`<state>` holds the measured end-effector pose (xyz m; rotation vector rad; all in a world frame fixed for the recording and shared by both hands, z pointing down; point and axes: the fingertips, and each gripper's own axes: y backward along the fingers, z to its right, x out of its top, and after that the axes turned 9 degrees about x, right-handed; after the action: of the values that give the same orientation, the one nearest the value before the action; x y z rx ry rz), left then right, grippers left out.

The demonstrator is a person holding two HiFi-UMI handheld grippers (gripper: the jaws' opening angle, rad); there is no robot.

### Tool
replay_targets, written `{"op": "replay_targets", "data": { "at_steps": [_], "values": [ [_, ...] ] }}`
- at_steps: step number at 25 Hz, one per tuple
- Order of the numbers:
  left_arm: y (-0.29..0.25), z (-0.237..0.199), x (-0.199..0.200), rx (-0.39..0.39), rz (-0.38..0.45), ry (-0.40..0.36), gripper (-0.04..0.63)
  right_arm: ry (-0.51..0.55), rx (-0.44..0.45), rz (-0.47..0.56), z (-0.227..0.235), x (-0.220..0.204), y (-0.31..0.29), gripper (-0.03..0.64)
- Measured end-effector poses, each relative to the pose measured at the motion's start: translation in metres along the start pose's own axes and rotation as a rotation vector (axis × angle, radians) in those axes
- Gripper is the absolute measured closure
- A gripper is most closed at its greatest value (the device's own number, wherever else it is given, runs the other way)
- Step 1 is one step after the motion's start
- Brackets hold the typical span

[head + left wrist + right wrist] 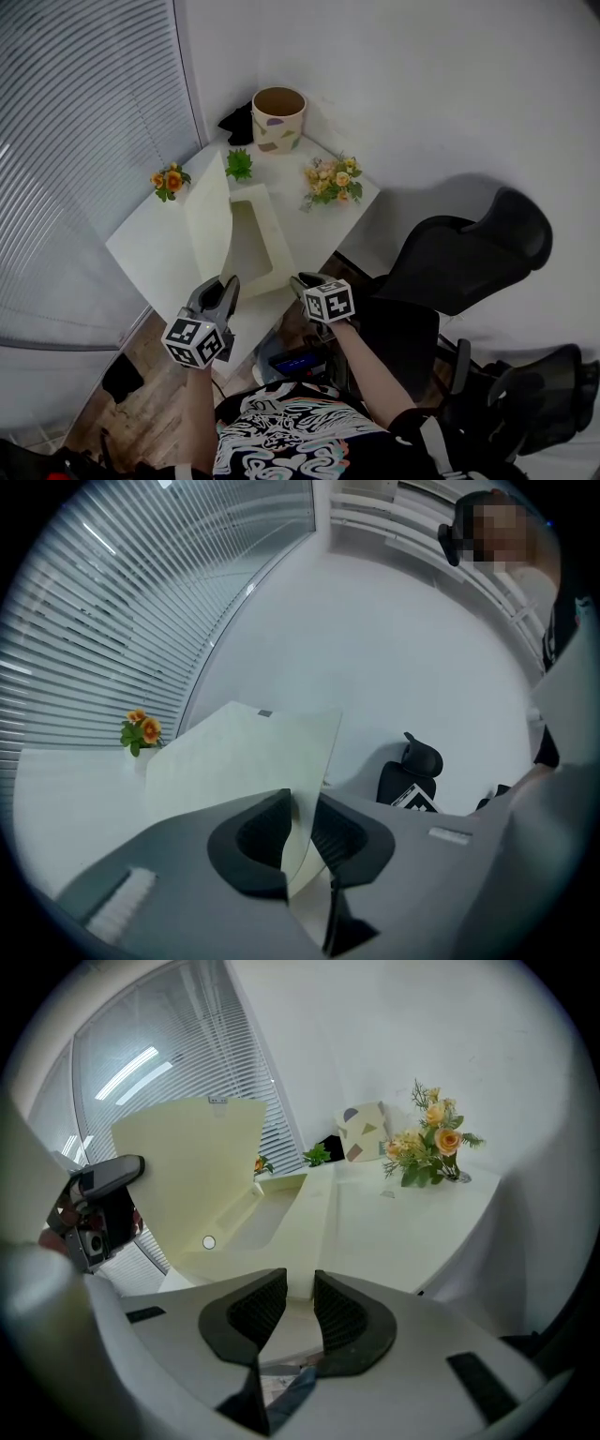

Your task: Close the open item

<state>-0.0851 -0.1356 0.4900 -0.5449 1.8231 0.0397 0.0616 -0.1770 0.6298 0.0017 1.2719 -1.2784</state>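
Step in hand: swinging the lid (246,752) down onto the box (258,248); not yet closed.

Place: the box lies mid-way across the white table (145,248), open side up. Seen from my head, the lid stands nearly upright along the box's 9 o'clock edge, and I judge it is hinged there.

Left gripper (302,808): jaws a little apart. The lid's free edge passes between the pads and brushes 1 at most, so it is not pinched.

Right gripper (292,1302): jaws nearly together at the box's 5 o'clock corner. The near rim seems nipped between them, though the wide-angle view leaves me unsure.

Next: push the lid over toward 3 o'clock and down, with the base held steady, until it seats flat.

Look: pale cream, thin stiff board, shallow recessed tray, 1 small round disc (208,1241) near the hinge line.
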Motion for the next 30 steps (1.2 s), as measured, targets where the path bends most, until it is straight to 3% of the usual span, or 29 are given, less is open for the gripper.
{"op": "replay_targets", "data": {
  "at_steps": [13,30],
  "values": [
    [-0.033,0.018,-0.022,-0.102,-0.119,-0.073,0.529,0.031,0.020,-0.029,-0.002,0.000,-0.003,0.518],
    [-0.064,0.027,-0.057,-0.174,-0.286,-0.140,0.514,0.032,0.059,-0.045,-0.004,0.002,-0.007,0.517]
  ]
}}
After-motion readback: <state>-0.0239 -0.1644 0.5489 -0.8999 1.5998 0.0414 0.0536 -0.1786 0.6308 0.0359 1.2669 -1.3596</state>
